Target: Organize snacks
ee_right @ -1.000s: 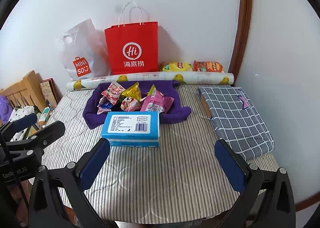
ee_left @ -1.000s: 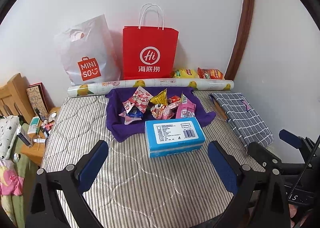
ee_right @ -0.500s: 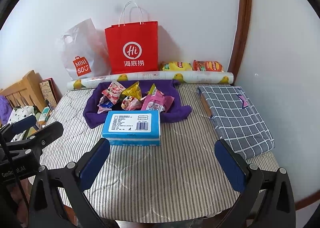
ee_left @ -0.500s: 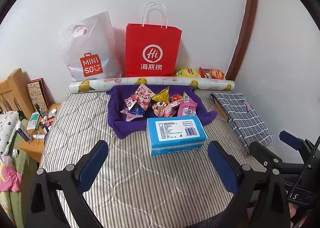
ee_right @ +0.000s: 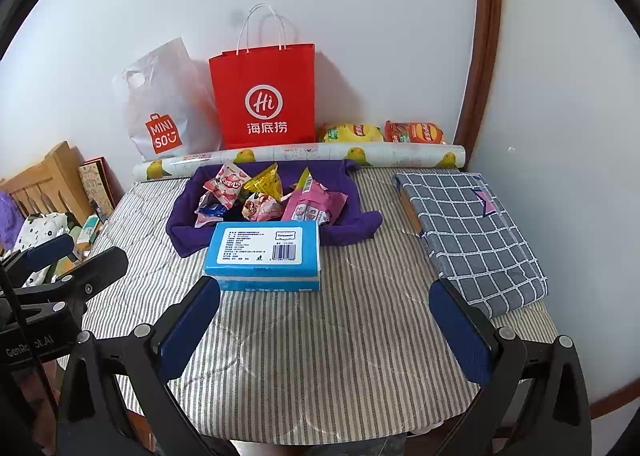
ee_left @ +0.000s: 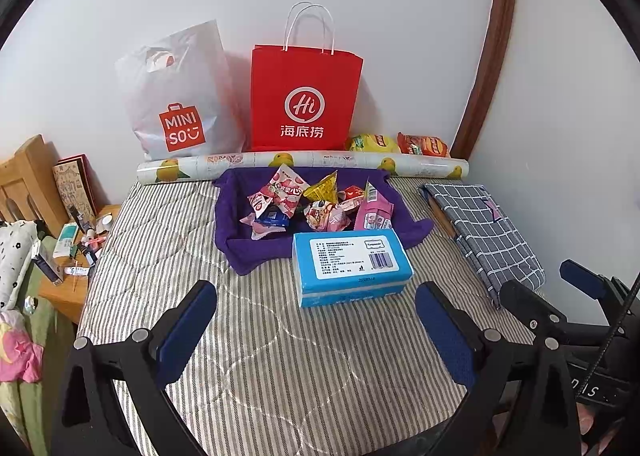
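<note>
Several snack packets (ee_left: 316,201) (ee_right: 272,195) lie heaped on a purple cloth (ee_left: 236,252) (ee_right: 180,234) on a striped mattress (ee_left: 168,232) (ee_right: 360,336). A blue tissue pack (ee_left: 350,264) (ee_right: 264,254) lies just in front of the cloth. A yellow chip bag (ee_left: 372,142) (ee_right: 352,133) and an orange chip bag (ee_left: 424,144) (ee_right: 416,131) lie by the wall. My left gripper (ee_left: 316,336) is open and empty, hovering short of the tissue pack. My right gripper (ee_right: 326,332) is open and empty, also short of it.
A red paper bag (ee_left: 304,95) (ee_right: 264,95) and a white Miniso bag (ee_left: 180,99) (ee_right: 164,107) stand against the wall behind a patterned roll (ee_left: 300,163) (ee_right: 300,155). A folded checked cloth (ee_left: 484,232) (ee_right: 468,232) lies right. A cluttered nightstand (ee_left: 76,256) is left.
The left gripper's view has tilted slightly upward and drawn back a little; the scene sits lower in frame. The right gripper has barely moved. Nothing on the bed has shifted.
</note>
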